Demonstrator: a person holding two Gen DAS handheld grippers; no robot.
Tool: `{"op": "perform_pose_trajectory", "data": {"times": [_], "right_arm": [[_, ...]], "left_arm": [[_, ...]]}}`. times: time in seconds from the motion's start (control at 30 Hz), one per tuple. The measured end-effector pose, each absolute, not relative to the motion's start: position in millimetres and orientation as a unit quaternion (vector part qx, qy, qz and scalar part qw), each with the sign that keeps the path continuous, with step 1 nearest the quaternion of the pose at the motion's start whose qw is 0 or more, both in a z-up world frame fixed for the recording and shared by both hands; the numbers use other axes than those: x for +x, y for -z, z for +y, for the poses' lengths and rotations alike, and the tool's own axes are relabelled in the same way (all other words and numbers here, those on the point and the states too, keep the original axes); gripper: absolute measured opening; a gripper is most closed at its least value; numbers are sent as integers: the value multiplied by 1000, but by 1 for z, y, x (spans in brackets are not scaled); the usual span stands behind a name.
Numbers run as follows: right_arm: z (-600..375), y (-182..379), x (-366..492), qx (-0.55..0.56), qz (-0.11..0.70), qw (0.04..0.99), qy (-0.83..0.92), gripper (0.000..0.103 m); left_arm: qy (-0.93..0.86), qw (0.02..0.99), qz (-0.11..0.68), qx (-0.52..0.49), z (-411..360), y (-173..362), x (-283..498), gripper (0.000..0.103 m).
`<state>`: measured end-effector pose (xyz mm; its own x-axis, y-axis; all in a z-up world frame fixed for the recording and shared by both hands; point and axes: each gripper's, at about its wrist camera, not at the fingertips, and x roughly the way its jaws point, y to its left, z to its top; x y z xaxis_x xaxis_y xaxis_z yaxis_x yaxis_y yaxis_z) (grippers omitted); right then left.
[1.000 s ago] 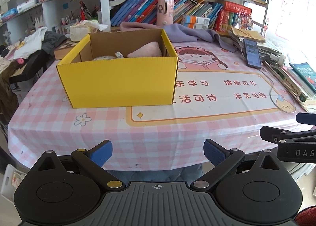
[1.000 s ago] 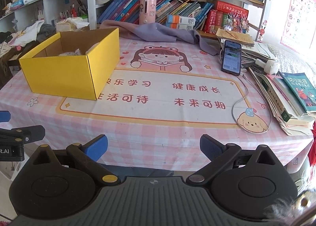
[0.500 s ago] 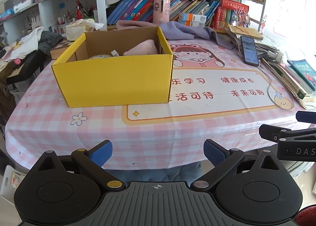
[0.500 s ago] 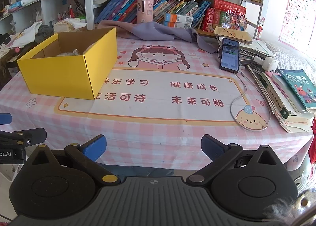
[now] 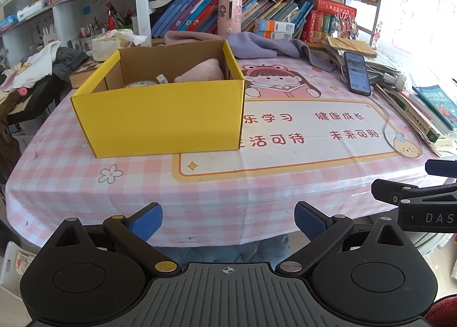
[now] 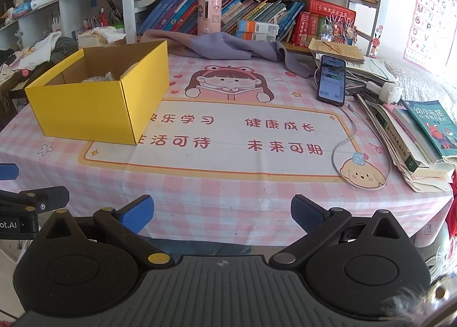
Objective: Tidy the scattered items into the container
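Pink tablecloth point(image 5: 142, 178) bears yellow box point(image 5: 162, 118) lying crosswise, both tools point(image 5: 228, 219) point(image 6: 222, 212) released, empty

A child's study room at home, probably (crammed bookshelves point(image 5: 257, 12), cartoon tablecloth point(image 6: 228, 132), alphabet poster point(image 6: 428, 7)).

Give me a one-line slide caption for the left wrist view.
Open left gripper held off the table edge, facing a yellow box holding a pink plush item.
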<state>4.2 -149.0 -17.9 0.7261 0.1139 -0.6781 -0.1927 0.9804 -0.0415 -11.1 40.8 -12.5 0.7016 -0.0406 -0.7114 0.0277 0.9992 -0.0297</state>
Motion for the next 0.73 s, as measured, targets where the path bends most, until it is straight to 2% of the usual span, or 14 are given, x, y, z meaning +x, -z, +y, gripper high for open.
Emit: {"op": "perform_pose_trajectory", "data": {"times": [0.73], "right_arm": [[-150, 18, 4, -54, 361, 927, -84, 103]], "left_arm": [[33, 922, 385, -6, 38, 12, -12, 100]]}}
